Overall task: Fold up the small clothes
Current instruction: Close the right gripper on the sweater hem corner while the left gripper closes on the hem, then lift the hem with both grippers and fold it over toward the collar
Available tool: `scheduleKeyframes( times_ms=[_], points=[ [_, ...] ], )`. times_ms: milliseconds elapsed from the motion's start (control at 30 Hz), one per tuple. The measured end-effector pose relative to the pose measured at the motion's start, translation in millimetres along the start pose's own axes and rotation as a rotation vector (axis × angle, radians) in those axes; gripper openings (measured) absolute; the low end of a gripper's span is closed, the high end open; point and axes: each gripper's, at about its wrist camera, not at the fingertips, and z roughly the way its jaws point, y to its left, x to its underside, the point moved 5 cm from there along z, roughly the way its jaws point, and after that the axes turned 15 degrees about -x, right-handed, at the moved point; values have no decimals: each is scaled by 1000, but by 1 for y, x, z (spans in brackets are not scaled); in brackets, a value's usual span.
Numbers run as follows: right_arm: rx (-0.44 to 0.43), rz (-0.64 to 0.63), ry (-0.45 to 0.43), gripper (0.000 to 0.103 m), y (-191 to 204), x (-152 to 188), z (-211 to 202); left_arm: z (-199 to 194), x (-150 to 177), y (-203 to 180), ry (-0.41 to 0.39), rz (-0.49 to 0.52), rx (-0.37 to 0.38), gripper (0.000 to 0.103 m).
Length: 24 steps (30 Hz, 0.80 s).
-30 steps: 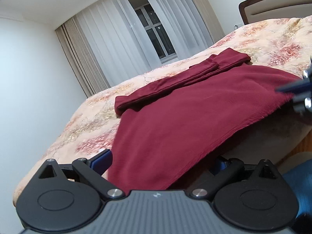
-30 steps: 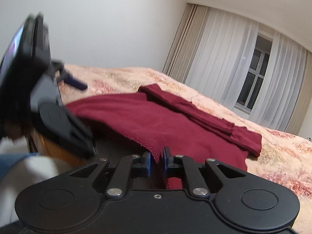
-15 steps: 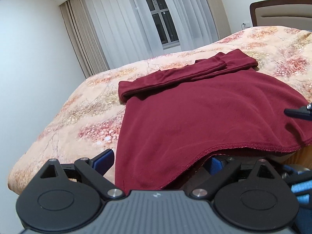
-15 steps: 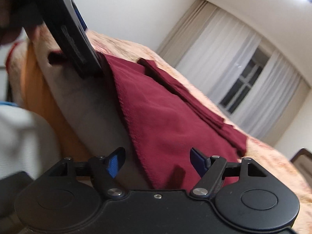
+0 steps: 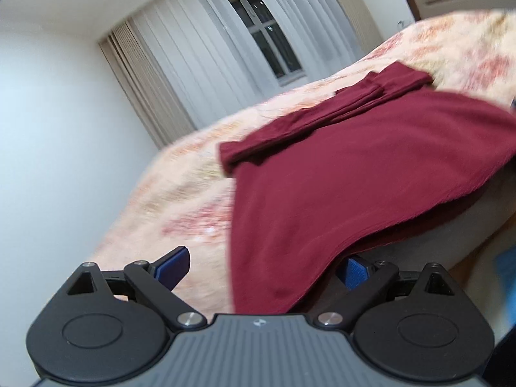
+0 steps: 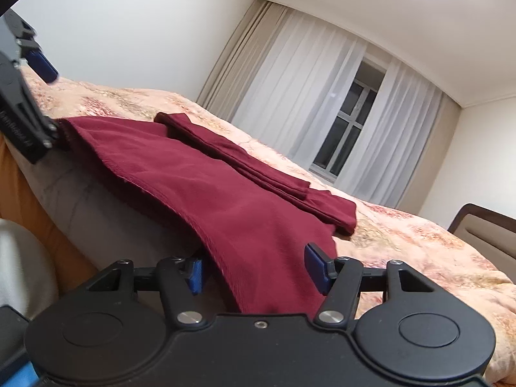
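Note:
A dark red garment (image 5: 354,177) lies spread on the floral bedspread (image 5: 180,193), its sleeves (image 5: 322,119) folded across the far end. Its near hem hangs over the bed's edge. My left gripper (image 5: 264,269) is open wide around the hem's left corner, and the cloth partly covers the right finger. In the right wrist view the garment (image 6: 225,200) runs down to my right gripper (image 6: 256,271). Its jaws are closing with the hem's right corner between them, and the pads do not press on it. The left gripper (image 6: 25,96) also shows at that view's left edge.
The grey mattress side (image 6: 113,206) and an orange layer (image 6: 38,219) drop away below the hem. A window with white curtains (image 6: 348,122) is beyond the bed and a brown headboard (image 6: 487,225) at its right end. Pale fabric (image 6: 19,258) sits at lower left.
My right gripper was shut on the hem a second ago, then opened wide and let it go. It has since sunk lower and narrowed a little. The left gripper stayed open.

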Motion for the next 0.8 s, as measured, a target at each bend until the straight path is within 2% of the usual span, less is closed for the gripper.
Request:
scheduleKeyframes(
  times_ms=[67,133,167,200,233,300,333,400,633,800],
  points=[
    [-23,31,0,61,-5,-1,-3,-3,5,-3,-19,38,-24,94],
    [-37,55,-10,58,-8,-3,-6,-6,6,-4,-33,44,-17,90],
    [-37,50,-13,55,-7,-4,-8,-7,6,-5,-35,41,-6,82],
    [-33,40,-14,42,-6,-5,-10,-8,5,-4,-36,33,9,72],
    [-41,31,-13,30,-6,-7,-11,-9,3,-4,-36,24,27,66],
    [-58,17,-11,16,-3,-9,-17,-12,2,-3,-40,13,71,44],
    [-61,8,-9,10,-1,-9,-19,-13,2,-3,-46,11,92,36],
    [-70,-6,-8,4,1,-10,-22,-14,1,-3,-61,4,135,7],
    [-62,-32,-32,3,-1,-18,-38,-32,-3,9,-187,-7,135,4],
    [-49,-49,-67,3,-4,-31,-53,-45,-10,25,-232,-56,146,3]
  ],
)
